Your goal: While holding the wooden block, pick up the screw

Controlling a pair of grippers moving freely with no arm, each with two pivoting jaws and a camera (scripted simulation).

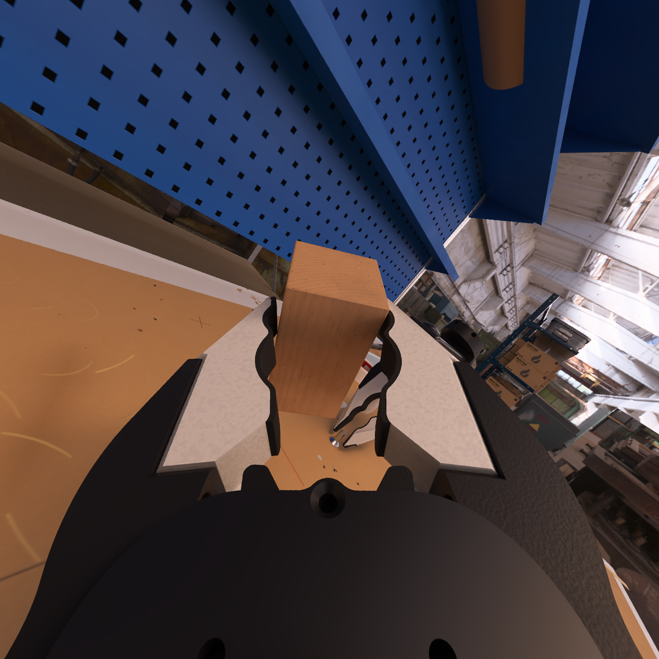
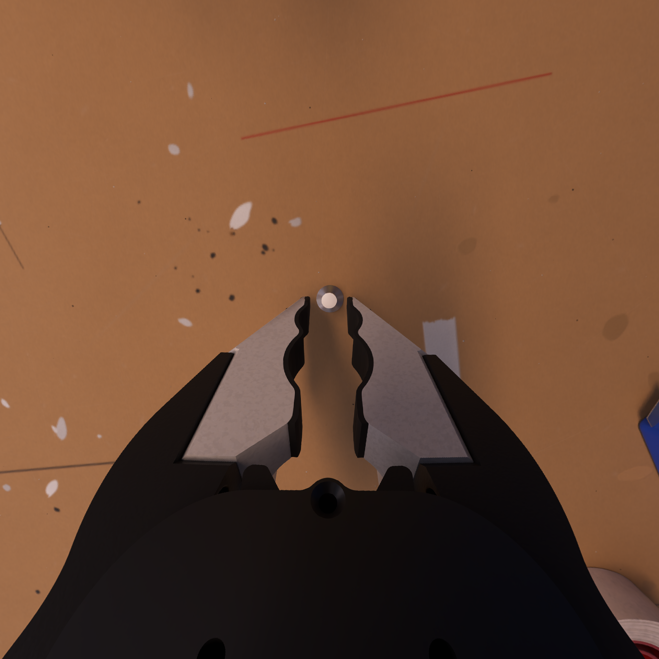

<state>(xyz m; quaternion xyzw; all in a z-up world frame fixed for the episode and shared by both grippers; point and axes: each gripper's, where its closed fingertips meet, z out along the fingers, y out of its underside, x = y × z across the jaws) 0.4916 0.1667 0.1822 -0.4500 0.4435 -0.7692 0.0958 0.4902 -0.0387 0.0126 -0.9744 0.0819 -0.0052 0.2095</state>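
left wrist view: left tongs point(image 1: 330, 317) clamped on the wooden block point(image 1: 326, 342), lifted off the orange surface point(image 1: 89, 356).
right wrist view: right tongs point(image 2: 328, 299) apart, tips either side of the screw point(image 2: 330, 299), which seems to stand on end on the surface point(image 2: 463, 178); not yet gripped.
done: block held.
left: close on the screw, lift it.
around: blue pegboard point(image 1: 214, 124) behind, red line point(image 2: 396, 105), pale flecks and dark specks.
in the way: nothing near the screw; the small round target could slip.

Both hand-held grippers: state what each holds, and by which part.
Left hand-held gripper clamps the wooden block by its two side faces. Right hand-held gripper holds nothing; the screw sits between its open fingertips.
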